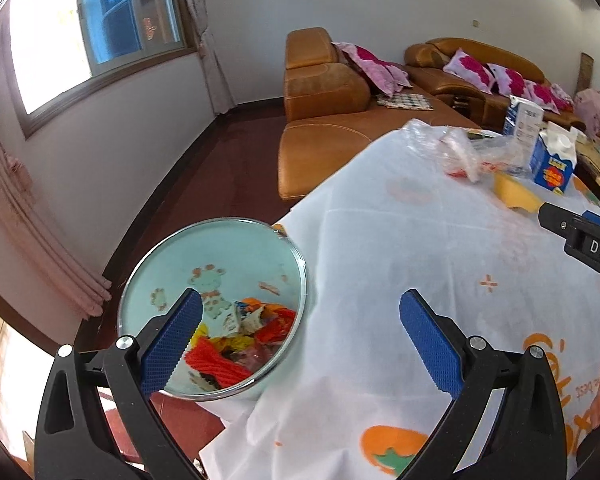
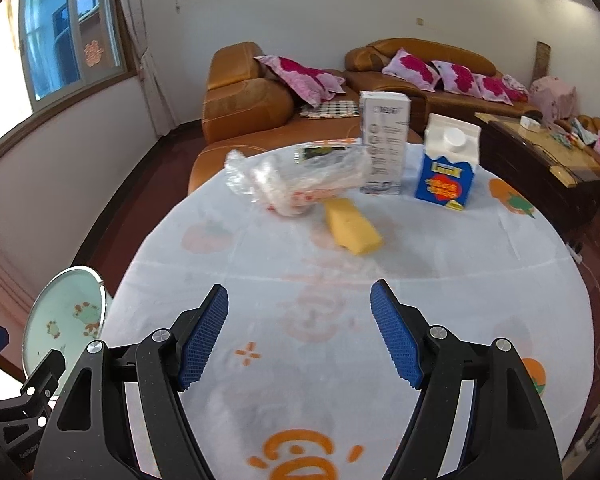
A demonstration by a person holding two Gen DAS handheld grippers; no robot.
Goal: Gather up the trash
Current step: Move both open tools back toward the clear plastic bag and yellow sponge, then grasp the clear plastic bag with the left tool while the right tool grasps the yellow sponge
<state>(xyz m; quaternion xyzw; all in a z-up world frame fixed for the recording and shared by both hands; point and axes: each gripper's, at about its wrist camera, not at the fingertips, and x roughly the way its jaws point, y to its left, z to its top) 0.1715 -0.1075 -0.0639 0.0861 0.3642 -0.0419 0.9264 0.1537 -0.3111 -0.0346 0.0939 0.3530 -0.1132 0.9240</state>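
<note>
In the lower half of the frame, the left gripper is seen with its blue-padded jaws spread wide and nothing between them. Behind its left finger, a pale green round bin with cartoon prints is shown beside the white cloth-covered table, with colourful wrappers piled inside. At the upper right, a crumpled clear plastic bag, a yellow sponge and a blue-and-white carton are seen on the cloth.

Daylight floods in from the window at left, blown out to white in part. The tablecloth is bright with soft shadows. Fisheye bending curves walls and edges, corners go black, and far items look slightly blurred.
</note>
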